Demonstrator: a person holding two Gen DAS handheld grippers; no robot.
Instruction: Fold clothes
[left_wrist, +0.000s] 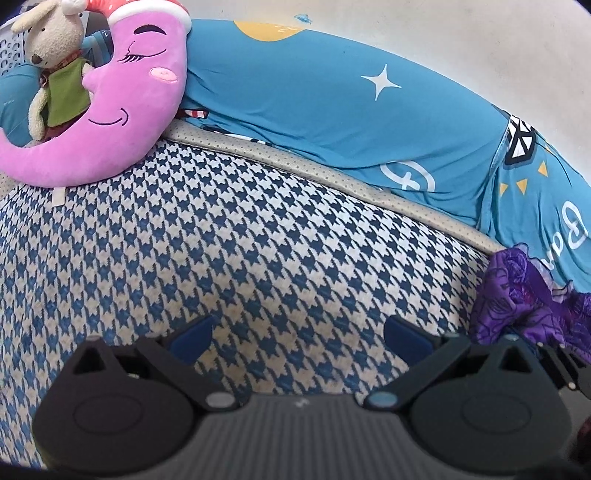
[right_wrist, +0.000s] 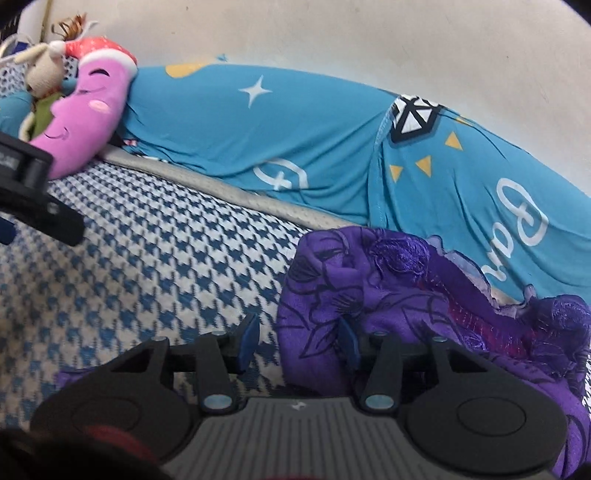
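We are keeping the left gripper (left_wrist: 297, 338) released and empty over the houndstooth bed cover (left_wrist: 229, 236), judging that it is waiting there to take a second corner. We are nosing the right gripper (right_wrist: 297, 341) into the near edge of the crumpled purple garment (right_wrist: 399, 295), which is lying bunched on the bed just in front of the blue quilt (right_wrist: 295, 125). Its pads are standing part-open with a fold coming between them; we are not yet pinching it, as far as we can see.
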